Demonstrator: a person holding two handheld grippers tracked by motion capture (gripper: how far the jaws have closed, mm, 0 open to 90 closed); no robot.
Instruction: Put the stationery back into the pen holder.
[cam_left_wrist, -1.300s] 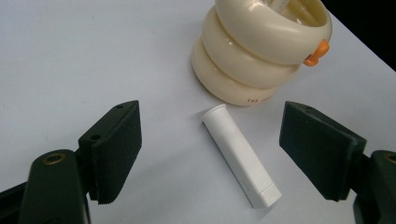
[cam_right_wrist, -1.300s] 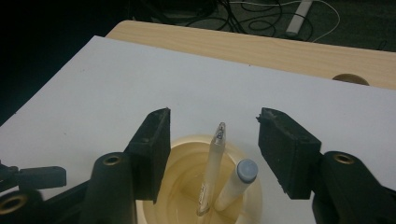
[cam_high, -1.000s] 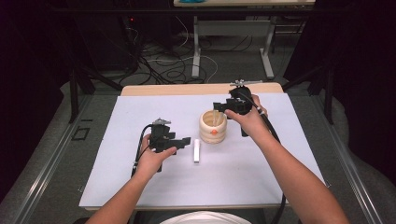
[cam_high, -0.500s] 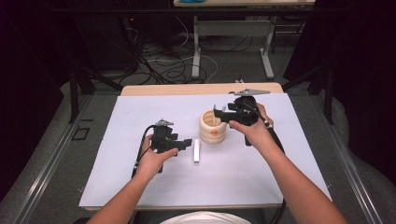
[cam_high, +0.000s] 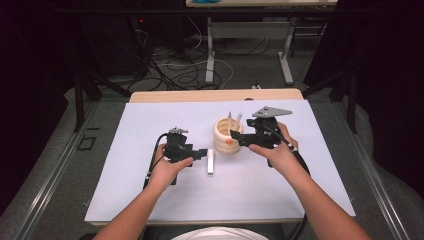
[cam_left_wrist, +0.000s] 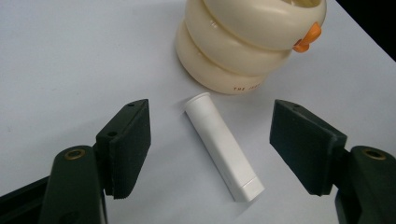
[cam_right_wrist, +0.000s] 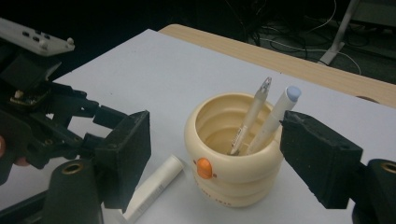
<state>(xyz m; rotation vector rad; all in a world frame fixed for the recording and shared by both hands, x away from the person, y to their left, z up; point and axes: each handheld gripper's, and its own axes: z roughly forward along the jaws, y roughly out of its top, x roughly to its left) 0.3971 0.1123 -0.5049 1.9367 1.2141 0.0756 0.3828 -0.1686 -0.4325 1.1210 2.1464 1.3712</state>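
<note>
A cream ribbed pen cup (cam_high: 226, 139) with an orange knob stands mid-table. It holds two upright pens (cam_right_wrist: 252, 115). A white capped marker (cam_high: 210, 161) lies flat just in front of the cup. My left gripper (cam_high: 202, 154) is open and low over the sheet, its jaws either side of the marker (cam_left_wrist: 223, 147) without touching it, and the cup (cam_left_wrist: 247, 42) is just beyond. My right gripper (cam_high: 235, 136) is open beside the cup's right side, looking down on the cup (cam_right_wrist: 233, 163), with one jaw close to a white pen (cam_right_wrist: 275, 119).
A white sheet (cam_high: 150, 200) covers the table, and a wooden strip (cam_high: 200, 96) shows along the far edge. Beyond it are cables and metal legs on the floor. The left gripper's body (cam_right_wrist: 46, 116) shows in the right gripper view, left of the marker (cam_right_wrist: 154, 189).
My right gripper has come down and toward the near side, from behind the cup to beside it. The left gripper, marker and cup have stayed put.
</note>
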